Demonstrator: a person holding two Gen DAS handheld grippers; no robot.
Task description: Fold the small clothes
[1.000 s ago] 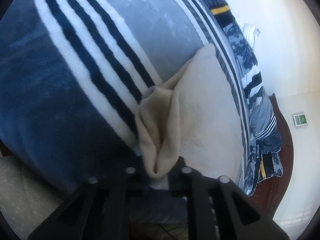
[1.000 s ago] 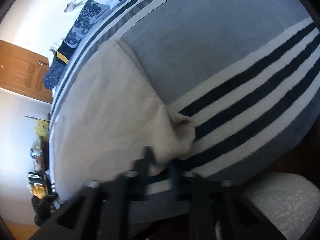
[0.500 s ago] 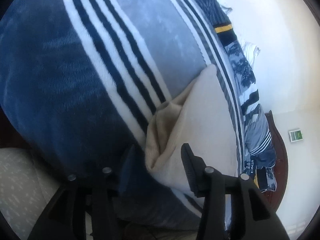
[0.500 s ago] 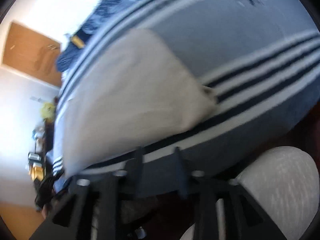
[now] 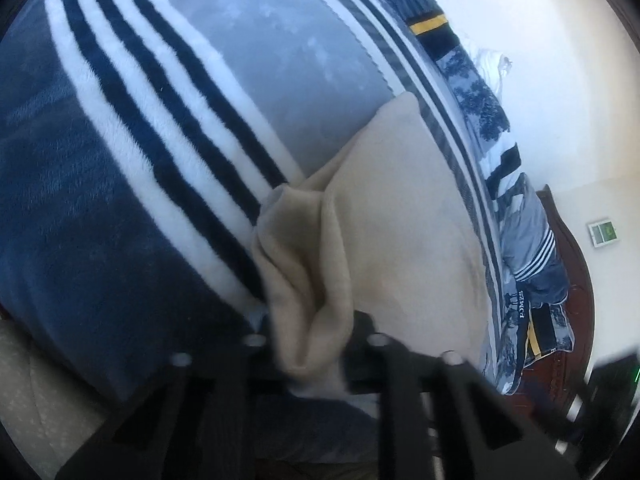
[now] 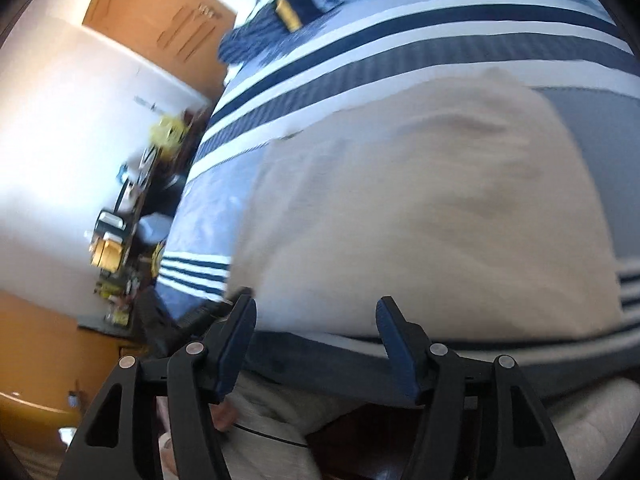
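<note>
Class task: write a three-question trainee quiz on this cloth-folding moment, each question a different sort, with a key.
1. True or false: the left tongs are shut on a bunched corner of the beige cloth.
2. The right tongs are: A open, B shut on the cloth.
3. Fill in: the cloth lies on a striped ____.

Key: 1 true; 2 A; 3 blanket.
</note>
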